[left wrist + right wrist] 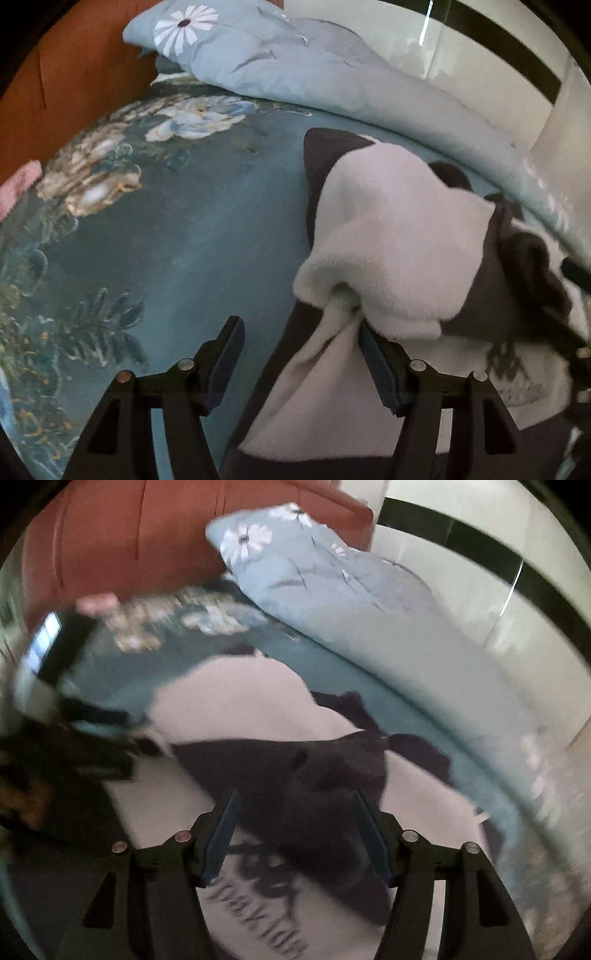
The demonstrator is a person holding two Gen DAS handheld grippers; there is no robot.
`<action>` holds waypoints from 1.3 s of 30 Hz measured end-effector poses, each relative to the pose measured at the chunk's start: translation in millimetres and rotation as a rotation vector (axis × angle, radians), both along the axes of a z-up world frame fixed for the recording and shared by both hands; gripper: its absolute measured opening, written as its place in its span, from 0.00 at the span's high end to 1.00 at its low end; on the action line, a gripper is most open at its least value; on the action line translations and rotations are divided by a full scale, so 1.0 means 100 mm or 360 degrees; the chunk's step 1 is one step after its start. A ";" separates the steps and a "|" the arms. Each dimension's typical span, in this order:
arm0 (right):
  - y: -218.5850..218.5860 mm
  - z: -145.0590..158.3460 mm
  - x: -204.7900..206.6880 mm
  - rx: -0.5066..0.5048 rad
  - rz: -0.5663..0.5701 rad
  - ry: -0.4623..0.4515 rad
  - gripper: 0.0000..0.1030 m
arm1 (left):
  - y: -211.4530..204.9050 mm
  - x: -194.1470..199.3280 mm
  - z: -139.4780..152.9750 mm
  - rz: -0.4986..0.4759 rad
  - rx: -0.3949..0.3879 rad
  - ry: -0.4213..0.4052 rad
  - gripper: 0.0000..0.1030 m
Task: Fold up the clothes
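Note:
A white and dark brown fleece garment (pixel 391 236) lies crumpled on the bed. In the left wrist view my left gripper (pixel 299 325) stands open over its left edge. A fold of white fleece touches the right finger (pixel 376 362), the left finger (pixel 225 354) hangs over bare sheet, and nothing is pinched. The right wrist view is blurred by motion. There my right gripper (pixel 294 794) is open just above the garment (pixel 236 698), over a dark panel and dark printed lettering (pixel 258 897). Its jaws hold nothing.
The bed has a teal floral sheet (pixel 166 240). A pale blue daisy-print duvet (pixel 295 70) is bunched along the far side, beside a white wall. An orange-brown headboard (pixel 74 74) stands behind, with something pink (pixel 18 184) at its foot. A dark blurred shape (pixel 92 746) sits at the left.

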State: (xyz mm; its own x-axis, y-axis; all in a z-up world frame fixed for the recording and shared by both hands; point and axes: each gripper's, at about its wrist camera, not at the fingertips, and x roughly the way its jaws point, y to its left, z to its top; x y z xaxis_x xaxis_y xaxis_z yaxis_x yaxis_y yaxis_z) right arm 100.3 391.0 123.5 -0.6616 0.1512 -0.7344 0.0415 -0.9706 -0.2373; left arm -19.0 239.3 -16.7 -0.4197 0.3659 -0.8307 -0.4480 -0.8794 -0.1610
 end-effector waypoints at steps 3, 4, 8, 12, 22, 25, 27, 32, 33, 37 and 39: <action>0.05 -0.09 -0.07 0.0104 -0.0060 -0.0028 0.37 | -0.04 -0.04 -0.04 0.0034 0.0047 -0.0038 0.34; 0.11 -0.08 -0.07 0.0081 -0.0087 -0.0021 0.40 | -0.05 -0.07 -0.06 0.0042 0.0058 -0.0044 0.34; 0.38 0.06 -0.02 -0.0080 -0.0227 0.0057 0.73 | -0.05 -0.10 -0.08 0.0058 0.0087 -0.0039 0.34; 0.88 0.26 0.19 -0.0551 -0.0411 0.0203 0.75 | -0.09 -0.13 -0.09 0.0076 0.0140 -0.0058 0.34; 1.86 -0.04 0.97 -0.1145 -0.0817 0.0379 0.84 | -0.08 -0.14 -0.12 0.0097 0.0149 -0.0063 0.34; 2.00 -0.37 1.05 -0.1300 -0.0912 0.0320 0.84 | -0.07 -0.14 -0.13 0.0089 0.0145 -0.0065 0.33; 2.07 -0.51 1.08 -0.1403 -0.0960 0.0312 0.84 | -0.09 -0.15 -0.14 0.0083 0.0158 -0.0075 0.33; 2.12 -0.61 1.06 -0.1486 -0.0998 0.0292 0.84 | -0.10 -0.16 -0.13 0.0059 0.0159 -0.0086 0.32; 2.12 -0.59 1.05 -0.1475 -0.0997 0.0278 0.84 | -0.10 -0.14 -0.11 0.0053 0.0149 -0.0085 0.32; 2.06 -0.37 1.09 -0.1398 -0.0933 0.0261 0.81 | -0.17 0.00 0.03 -0.0013 0.0216 -0.0125 0.32; 1.99 -0.23 1.18 -0.1338 -0.0876 0.0262 0.81 | -0.28 0.11 0.12 -0.0049 0.0265 -0.0152 0.32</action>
State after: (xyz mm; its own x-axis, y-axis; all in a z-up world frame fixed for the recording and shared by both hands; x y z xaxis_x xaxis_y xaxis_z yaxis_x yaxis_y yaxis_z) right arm 218.7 589.8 100.3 -0.7582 -0.0579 -0.6495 -0.4330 -0.7001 0.5678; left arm -8.2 211.8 -4.7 -0.3282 0.5130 -0.7932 -0.4501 -0.8232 -0.3461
